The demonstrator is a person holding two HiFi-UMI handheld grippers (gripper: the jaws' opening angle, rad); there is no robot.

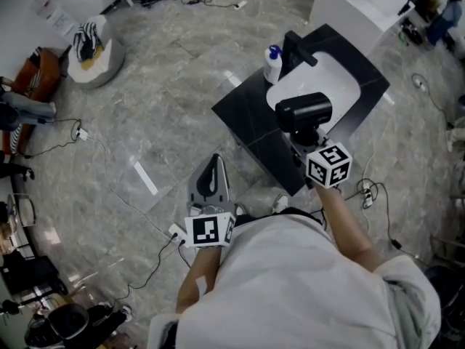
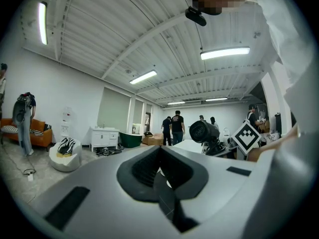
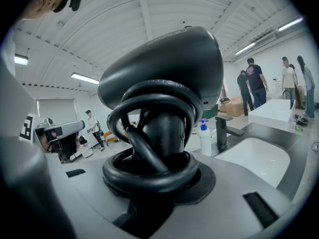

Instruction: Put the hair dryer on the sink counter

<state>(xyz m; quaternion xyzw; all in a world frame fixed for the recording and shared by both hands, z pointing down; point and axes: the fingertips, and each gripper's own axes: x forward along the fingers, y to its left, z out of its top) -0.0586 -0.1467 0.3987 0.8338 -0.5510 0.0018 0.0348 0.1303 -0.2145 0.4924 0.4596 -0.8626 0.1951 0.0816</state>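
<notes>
The right gripper [image 3: 155,180] is clamping the cord-wrapped handle of the black hair dryer [image 1: 304,111], holding it upright above the near edge of the black table [image 1: 243,115] beside the white basin [image 1: 340,78], while the left gripper [image 1: 211,179], jaws together and empty, is hanging well to the left over the floor [image 1: 167,107].

In the head view the hair dryer [image 1: 304,112] covers the tips of the right tongs [image 1: 314,142] and part of the white sink [image 1: 330,78]; the tongs hide the near corner of the worktop [image 1: 247,111]; in the right gripper view the wound cord [image 3: 149,168] hides most of the dryer's handle, and the worktop runs off the right edge; the people [image 2: 174,128] far off in the left gripper view are too small to tell much.
</notes>
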